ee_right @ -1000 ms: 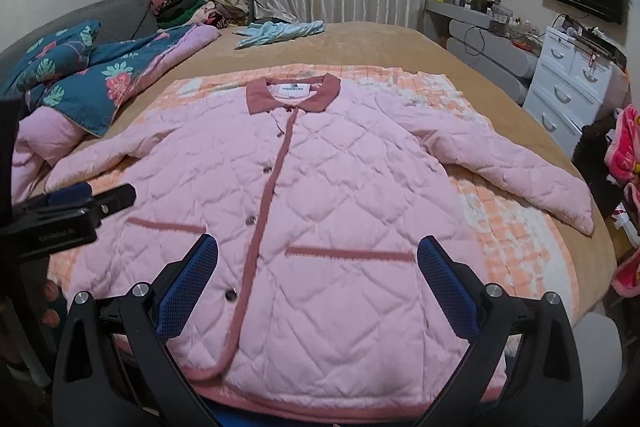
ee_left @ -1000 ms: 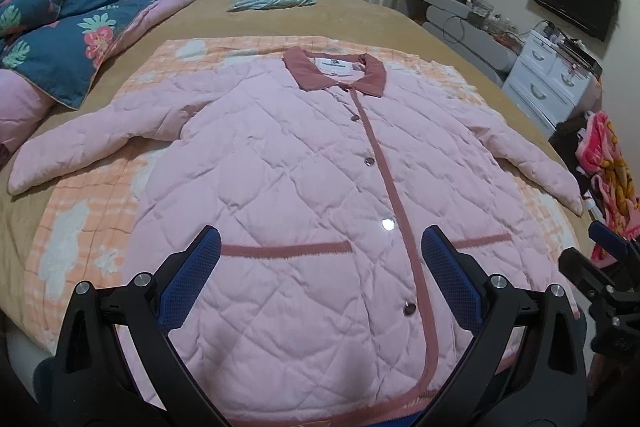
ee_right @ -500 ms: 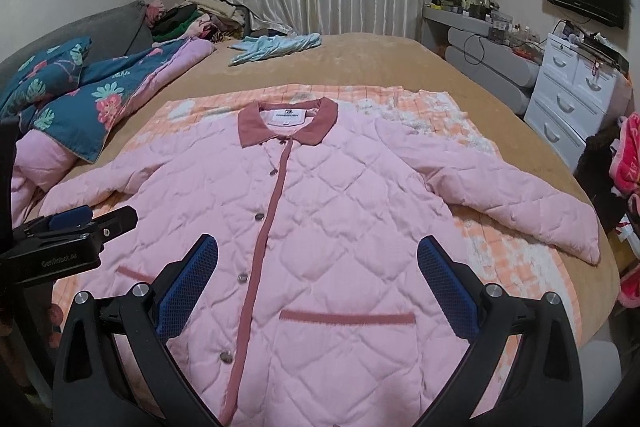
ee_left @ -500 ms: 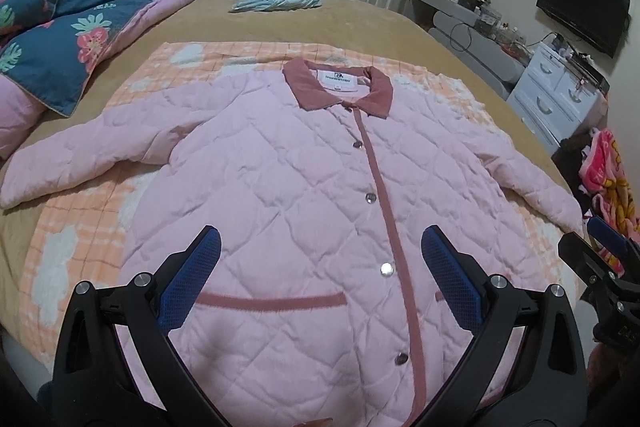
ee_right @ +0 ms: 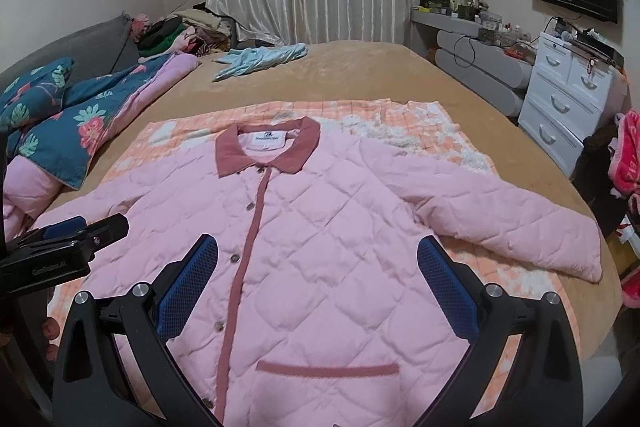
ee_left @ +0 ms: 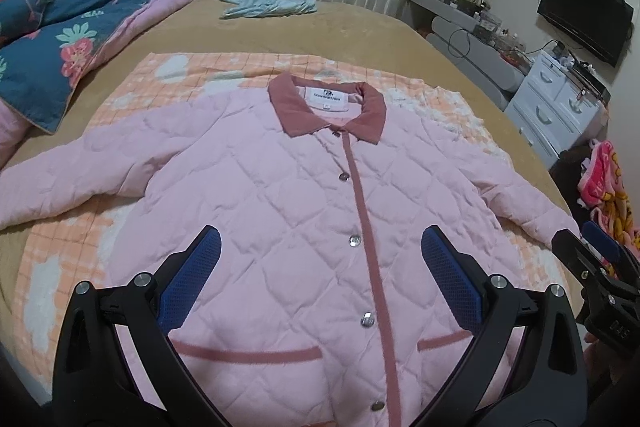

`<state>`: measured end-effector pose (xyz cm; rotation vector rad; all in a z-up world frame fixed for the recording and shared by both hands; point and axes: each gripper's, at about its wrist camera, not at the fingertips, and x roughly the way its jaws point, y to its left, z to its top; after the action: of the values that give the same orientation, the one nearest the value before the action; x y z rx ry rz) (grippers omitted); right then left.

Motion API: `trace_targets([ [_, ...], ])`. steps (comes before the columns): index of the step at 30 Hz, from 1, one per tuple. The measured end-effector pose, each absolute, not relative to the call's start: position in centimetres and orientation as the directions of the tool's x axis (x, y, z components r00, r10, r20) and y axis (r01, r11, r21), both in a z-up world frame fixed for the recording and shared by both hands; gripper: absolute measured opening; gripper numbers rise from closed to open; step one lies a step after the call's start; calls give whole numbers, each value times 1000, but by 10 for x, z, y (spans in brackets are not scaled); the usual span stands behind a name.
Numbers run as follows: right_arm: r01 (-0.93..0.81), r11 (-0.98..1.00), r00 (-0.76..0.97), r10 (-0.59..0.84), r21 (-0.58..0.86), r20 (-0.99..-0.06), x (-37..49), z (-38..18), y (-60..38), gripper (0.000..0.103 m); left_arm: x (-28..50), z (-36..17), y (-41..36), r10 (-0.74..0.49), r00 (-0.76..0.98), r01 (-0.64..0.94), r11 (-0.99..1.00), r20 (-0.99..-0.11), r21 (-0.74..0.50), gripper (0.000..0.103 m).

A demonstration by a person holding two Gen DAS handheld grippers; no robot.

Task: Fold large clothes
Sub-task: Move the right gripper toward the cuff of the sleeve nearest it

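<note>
Grippers [ee_left: 320,267] hover over jacket [ee_left: 288,211], collar pointing away.

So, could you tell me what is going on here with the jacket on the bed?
A person holds a gripper in each hand above a pink quilted jacket lying flat, buttoned, sleeves spread, on an orange checked blanket. The left gripper and right gripper are both open and hold nothing; no fold shows yet.

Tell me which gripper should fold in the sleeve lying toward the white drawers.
Right. The right gripper hangs open with that sleeve of the pink quilted jacket just off its right finger; the left gripper, also open, is over the jacket's other half.
</note>
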<state>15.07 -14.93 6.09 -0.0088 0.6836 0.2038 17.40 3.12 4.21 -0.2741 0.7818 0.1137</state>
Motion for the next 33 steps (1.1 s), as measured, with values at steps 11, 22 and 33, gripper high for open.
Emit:
trace_targets([
  [11, -78, 996, 800, 89, 43, -594, 202, 63, -185, 99, 229, 37, -1, -2, 697, -175, 969, -717, -173, 94],
  [22, 149, 984, 777, -57, 95, -627, 247, 31, -274, 99, 288, 15, -33, -60, 670, -115, 976, -740, -184, 94],
  [33, 442, 878, 668, -184, 185, -720, 270, -34, -386, 99, 334, -21, -52, -60, 631, -111, 980, -773, -166, 94],
])
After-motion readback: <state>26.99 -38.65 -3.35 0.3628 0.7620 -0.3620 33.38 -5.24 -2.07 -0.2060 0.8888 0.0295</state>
